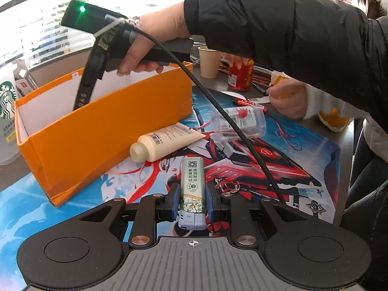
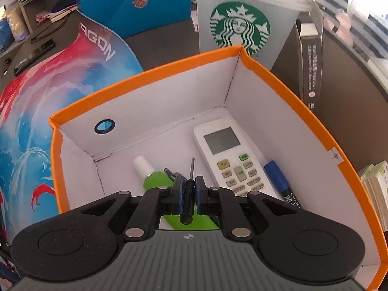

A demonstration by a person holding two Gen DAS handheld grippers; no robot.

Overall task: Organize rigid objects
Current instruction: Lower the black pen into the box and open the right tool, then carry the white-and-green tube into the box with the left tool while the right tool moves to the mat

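Inside the orange box (image 2: 262, 70), items are lying on the white floor: a white remote control (image 2: 232, 157), a blue marker (image 2: 278, 179), a green tube (image 2: 157, 181). Above them the right gripper (image 2: 188, 191) is pinching a small black screwdriver (image 2: 188, 194), jaws nearly closed on its handle. Beside the box, over the printed mat (image 1: 278, 160), the left gripper (image 1: 192, 201) is clamping a lighter (image 1: 192, 186). A cream tube (image 1: 162, 143) and clear bottle (image 1: 245, 118) are resting on the mat.

Bright daylight is streaming from windows (image 1: 43, 31) beyond both grippers (glaring white), fisheye bending edges, focus staying sharp.
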